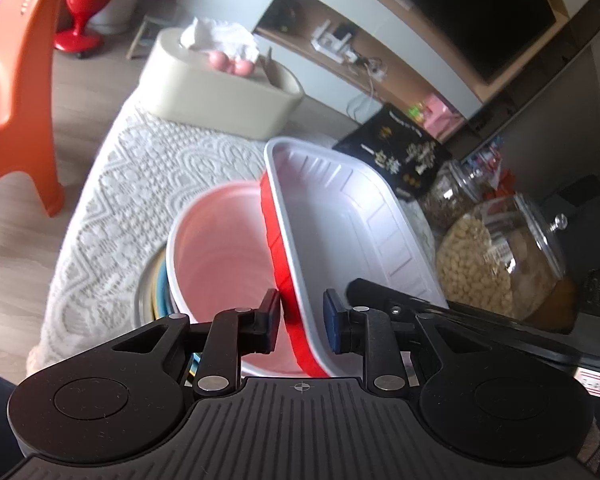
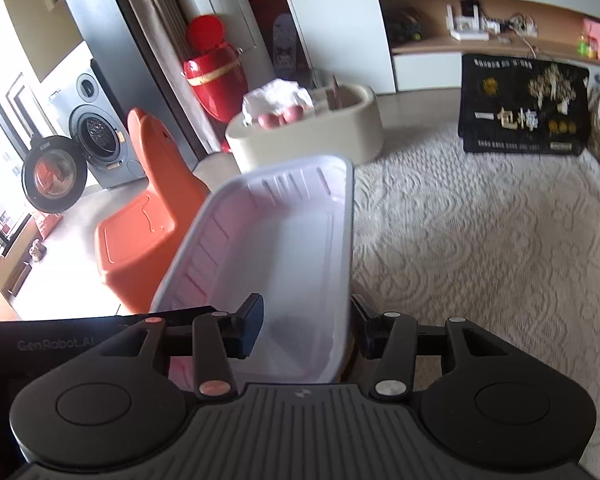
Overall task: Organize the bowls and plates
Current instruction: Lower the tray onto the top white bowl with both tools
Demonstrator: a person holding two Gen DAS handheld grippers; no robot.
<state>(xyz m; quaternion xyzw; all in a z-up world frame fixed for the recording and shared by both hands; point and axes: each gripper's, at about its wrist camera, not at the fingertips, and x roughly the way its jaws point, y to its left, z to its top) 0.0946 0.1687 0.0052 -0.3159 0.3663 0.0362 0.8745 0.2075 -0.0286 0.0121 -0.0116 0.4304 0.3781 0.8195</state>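
- Left wrist view:
- The rectangular plastic tray, red outside and white inside (image 1: 340, 220), is held tilted, with its low long edge dipped into the round white bowl with a pink-tinted inside (image 1: 220, 248).
- The left gripper (image 1: 302, 322) is set narrow and closed on the tray's near long wall, one pad on the red outer face and one on the white inner side.
- The bowl is seated on a stack of plates with yellow and blue rims (image 1: 160, 280), on the lace-covered worktop (image 1: 140, 184).
- Risk: if the tilted tray is pushed down, the bowl could be levered and the stack under it shifted or tipped.
- Risk: the thin wall could flex and slip out of the pads, so the tray would drop onto the bowl rim.
- Risk: the lidded glass jars of dry goods (image 1: 500, 260) stand near the tray's right side and could be knocked by a swing that way.

- Right wrist view:
- The tray (image 2: 284, 232) is seen from its other long side. Its wall is straddled by the right gripper (image 2: 306, 320), with one pad inside the tray and one outside.
- Whether the pads press on the wall cannot be told, since a clear gap shows at the inner pad.
- Risk: with two grippers on one flimsy tray, it could be twisted or creased by uneven motion.
- Risk: if one gripper lets go early, the free side could swing down.
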